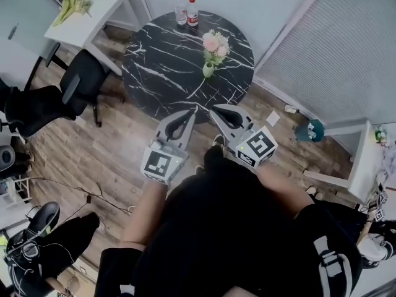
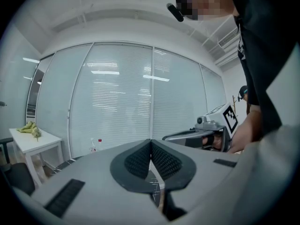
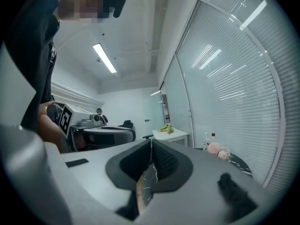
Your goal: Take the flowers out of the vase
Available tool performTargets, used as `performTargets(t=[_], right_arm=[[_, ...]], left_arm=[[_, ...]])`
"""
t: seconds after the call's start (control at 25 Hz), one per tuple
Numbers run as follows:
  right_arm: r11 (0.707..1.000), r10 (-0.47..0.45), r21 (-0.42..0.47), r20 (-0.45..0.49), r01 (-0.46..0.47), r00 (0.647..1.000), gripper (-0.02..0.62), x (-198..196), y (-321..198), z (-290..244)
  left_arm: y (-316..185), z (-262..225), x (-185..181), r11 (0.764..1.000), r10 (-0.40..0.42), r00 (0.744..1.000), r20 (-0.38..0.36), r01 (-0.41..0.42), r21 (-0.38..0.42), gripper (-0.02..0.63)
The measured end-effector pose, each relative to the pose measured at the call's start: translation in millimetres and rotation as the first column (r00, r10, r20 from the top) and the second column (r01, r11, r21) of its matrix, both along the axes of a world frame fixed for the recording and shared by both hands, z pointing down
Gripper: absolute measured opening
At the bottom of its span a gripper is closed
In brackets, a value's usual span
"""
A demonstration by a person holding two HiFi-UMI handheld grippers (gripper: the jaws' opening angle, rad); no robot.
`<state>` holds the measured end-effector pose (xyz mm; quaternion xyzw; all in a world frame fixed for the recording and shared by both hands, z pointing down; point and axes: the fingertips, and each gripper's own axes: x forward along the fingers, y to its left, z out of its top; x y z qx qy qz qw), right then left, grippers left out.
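Pink flowers [image 1: 215, 44] stand in a small green vase [image 1: 208, 71] on the right part of a round black marble table [image 1: 161, 67]. Both grippers hover side by side just off the table's near edge, well short of the vase. My left gripper [image 1: 192, 111] is shut with nothing between its pads; in the left gripper view its jaws [image 2: 151, 142] meet tip to tip. My right gripper [image 1: 213, 109] is also shut and holds nothing [image 3: 151, 142]. The right gripper view shows the flowers [image 3: 218, 150] far off to the right.
Two bottles [image 1: 186, 10] stand at the table's far edge. A white side table [image 1: 86, 17] with a yellow-green bunch [image 1: 71, 6] is at the back left, a black chair [image 1: 77, 82] beside it. Glass walls with blinds stand behind. Another white table [image 1: 365, 166] is at right.
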<state>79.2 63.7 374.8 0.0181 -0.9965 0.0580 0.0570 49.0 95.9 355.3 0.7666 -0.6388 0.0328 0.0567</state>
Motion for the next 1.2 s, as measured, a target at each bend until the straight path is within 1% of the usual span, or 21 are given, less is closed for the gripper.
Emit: performTargets(t=[0.24, 0.48, 0.8, 1.04, 1.2], right_arm=[[1.000, 0.007, -0.016, -0.015, -0.007, 1.000, 0.021, -15.5, -52.4, 11.2], [1.000, 0.000, -0.031, -0.022, 0.000, 1.000, 0.021, -18.3, -98.9, 19.2], [0.999, -0.002, -0.050, -0.033, 0.001, 0.999, 0.021, -20.4, -146.1, 32.4], [0.998, 0.029, -0.049, -0.050, -0.031, 0.998, 0.021, -29.7, -169.6, 40.0], [0.995, 0.083, -0.048, -0.084, -0.087, 0.993, 0.021, -40.1, -180.0, 53.1]], left_arm=[[-53.1, 7.2, -15.0, 1.000, 0.004, 1.000, -0.015, -0.004, -0.015, 0.011], [-102.3, 15.6, -21.8, 0.999, 0.000, 1.000, -0.027, -0.001, -0.040, 0.011], [-148.5, 22.1, -25.9, 0.997, -0.004, 1.000, -0.009, 0.004, -0.077, 0.011], [-172.4, 29.1, -36.2, 0.995, 0.028, 1.000, -0.003, -0.028, -0.092, 0.011], [-185.1, 38.8, -50.1, 0.992, 0.081, 0.997, -0.016, -0.083, -0.095, 0.011]])
